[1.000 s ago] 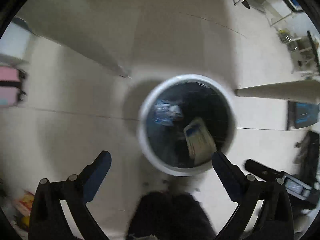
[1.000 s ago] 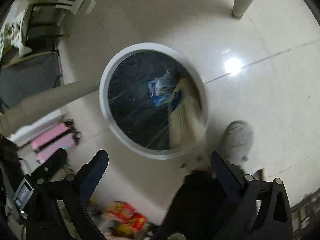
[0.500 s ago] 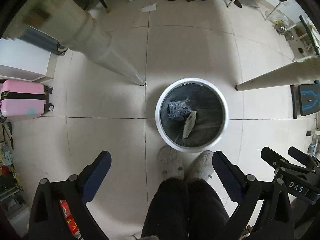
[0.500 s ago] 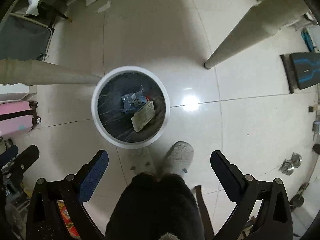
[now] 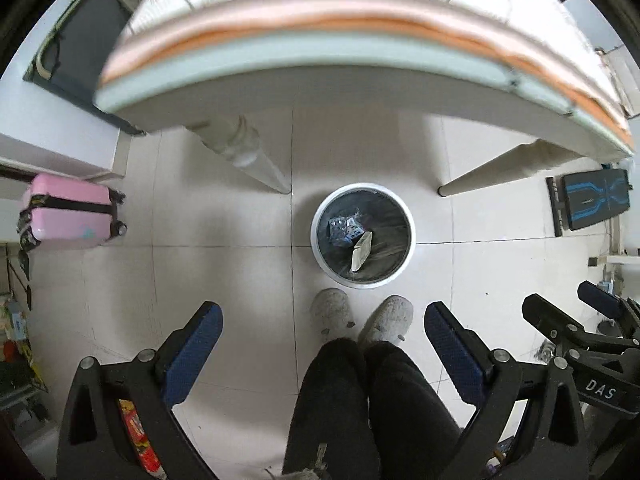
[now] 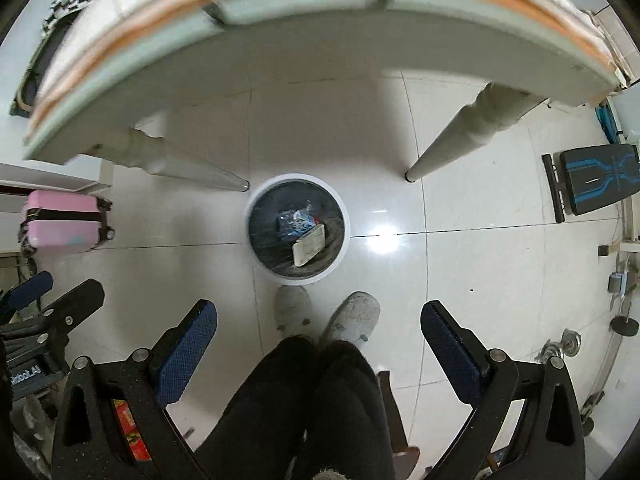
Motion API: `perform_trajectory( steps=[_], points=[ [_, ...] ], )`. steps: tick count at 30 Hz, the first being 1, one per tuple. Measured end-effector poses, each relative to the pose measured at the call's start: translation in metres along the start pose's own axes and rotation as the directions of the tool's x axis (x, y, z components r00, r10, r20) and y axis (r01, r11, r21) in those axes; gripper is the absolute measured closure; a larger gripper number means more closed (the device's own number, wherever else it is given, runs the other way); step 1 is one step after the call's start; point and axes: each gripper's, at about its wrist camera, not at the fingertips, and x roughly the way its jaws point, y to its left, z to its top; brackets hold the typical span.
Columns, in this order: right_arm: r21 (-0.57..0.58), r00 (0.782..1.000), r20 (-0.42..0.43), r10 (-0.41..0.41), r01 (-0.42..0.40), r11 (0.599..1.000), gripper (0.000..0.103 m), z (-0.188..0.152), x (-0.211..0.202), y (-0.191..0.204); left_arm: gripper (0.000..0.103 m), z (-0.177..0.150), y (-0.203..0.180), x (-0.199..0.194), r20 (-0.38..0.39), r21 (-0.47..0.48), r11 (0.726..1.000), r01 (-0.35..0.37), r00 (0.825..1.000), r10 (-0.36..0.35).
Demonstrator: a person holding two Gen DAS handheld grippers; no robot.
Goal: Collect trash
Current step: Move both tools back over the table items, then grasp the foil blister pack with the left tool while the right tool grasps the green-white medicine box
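Observation:
A round white trash bin (image 5: pixel 409 240) (image 6: pixel 256 216) with a dark liner stands on the tiled floor under the table's front edge. Inside lie a blue crumpled wrapper (image 5: pixel 343 232) (image 6: pixel 291 222) and a flat beige box (image 5: pixel 362 251) (image 6: pixel 309 246). My left gripper (image 5: pixel 322 328) is open high above the floor, nothing between its blue-padded fingers (image 5: pixel 192 350). My right gripper (image 6: pixel 318 326) is open and empty too, equally far above the bin. The right gripper (image 5: pixel 576 332) also shows at the right of the left wrist view, the left gripper (image 6: pixel 48 308) at the left of the right wrist view.
A white table (image 5: pixel 320 80) (image 6: pixel 320 32) with tapered legs (image 5: pixel 256 160) (image 6: pixel 460 136) overhangs the bin. A person's dark trousers (image 5: pixel 360 400) and grey slippers (image 5: pixel 332 314) stand just before it. A pink suitcase (image 5: pixel 68 216) sits left, a black-blue bench (image 5: pixel 596 196) right, snack packets (image 5: pixel 136 436) lower left.
Both grippers have risen far above the bin, so it looks much smaller and the table edge now fills the top. The beige box has come to rest in the bin.

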Motion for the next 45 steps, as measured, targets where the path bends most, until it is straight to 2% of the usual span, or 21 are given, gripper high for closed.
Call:
perform_trajectory(
  steps=[6, 8, 10, 13, 16, 18, 25, 27, 29, 31, 34, 37, 40, 42, 43, 44, 45],
  points=[
    [0.025, 0.998, 0.027, 0.053, -0.053, 0.998, 0.000, -0.008, -0.085, 0.011, 0.000, 0.008, 0.009, -0.062, 0.074, -0.009, 1.000, -0.002, 0.997, 0.003],
    [0.054, 0.996, 0.049, 0.078, -0.081, 0.995, 0.000, -0.003, -0.108, 0.012, 0.000, 0.018, 0.014, -0.082, 0.123, -0.025, 1.000, 0.006, 0.992, -0.003],
    [0.080, 0.992, 0.077, 0.102, -0.109, 0.991, 0.000, 0.007, -0.132, 0.012, 0.000, 0.029, 0.016, -0.093, 0.154, -0.038, 0.999, 0.000, 0.988, 0.006],
    [0.112, 0.986, 0.124, 0.115, -0.129, 0.985, 0.000, 0.032, -0.161, 0.011, 0.000, 0.058, 0.015, -0.113, 0.230, -0.042, 0.999, -0.030, 0.972, 0.039],
    [0.149, 0.979, 0.170, 0.109, -0.134, 0.980, 0.000, 0.065, -0.184, 0.004, 0.000, 0.092, 0.010, -0.130, 0.268, -0.045, 0.998, -0.052, 0.962, 0.062],
    [0.194, 0.977, 0.188, 0.101, -0.138, 0.971, 0.000, 0.090, -0.193, -0.008, 0.000, 0.113, 0.006, -0.137, 0.277, -0.058, 0.997, -0.041, 0.959, 0.055],
    [0.322, 0.973, 0.226, 0.050, -0.124, 0.939, 0.000, 0.212, -0.206, -0.072, 0.000, 0.205, -0.015, -0.133, 0.267, -0.130, 0.989, -0.067, 0.959, 0.100],
    [0.352, 0.973, 0.229, 0.031, -0.112, 0.929, 0.000, 0.260, -0.202, -0.097, 0.000, 0.238, -0.024, -0.122, 0.236, -0.153, 0.982, -0.108, 0.961, 0.143],
    [0.385, 0.976, 0.217, 0.013, -0.098, 0.918, 0.000, 0.305, -0.188, -0.119, 0.000, 0.264, -0.028, -0.109, 0.190, -0.180, 0.977, -0.117, 0.970, 0.152],
    [0.414, 0.979, 0.204, 0.018, -0.103, 0.905, 0.000, 0.361, -0.171, -0.138, 0.000, 0.294, -0.033, -0.089, 0.128, -0.225, 0.969, -0.102, 0.983, 0.133],
    [0.434, 0.982, 0.188, 0.012, -0.094, 0.896, 0.000, 0.422, -0.152, -0.150, 0.000, 0.338, -0.041, -0.058, 0.038, -0.298, 0.952, -0.067, 0.996, 0.082],
    [0.450, 0.987, 0.160, 0.018, -0.089, 0.888, 0.000, 0.475, -0.130, -0.156, 0.000, 0.370, -0.052, -0.042, 0.008, -0.332, 0.942, -0.043, 0.999, 0.048],
    [0.424, 0.995, 0.098, 0.022, -0.062, 0.903, 0.000, 0.514, -0.102, -0.152, 0.001, 0.396, -0.076, -0.035, 0.040, -0.209, 0.975, -0.076, 0.995, 0.086],
    [0.375, 0.999, 0.042, 0.018, -0.032, 0.926, 0.002, 0.527, -0.086, -0.147, 0.001, 0.409, -0.101, -0.033, 0.080, -0.032, 0.989, -0.143, 0.986, 0.145],
    [0.345, 1.000, 0.028, 0.014, -0.023, 0.938, 0.009, 0.530, -0.080, -0.146, 0.001, 0.414, -0.115, -0.031, 0.104, 0.072, 0.981, -0.180, 0.979, 0.173],
    [0.322, 0.999, 0.024, 0.025, -0.032, 0.946, 0.022, 0.530, -0.079, -0.148, 0.001, 0.418, -0.127, -0.030, 0.126, 0.163, 0.964, -0.209, 0.974, 0.190],
    [0.301, 0.999, 0.017, 0.044, -0.047, 0.952, 0.022, 0.529, -0.078, -0.151, 0.000, 0.420, -0.137, -0.028, 0.141, 0.234, 0.945, -0.229, 0.970, 0.200]
  ],
)
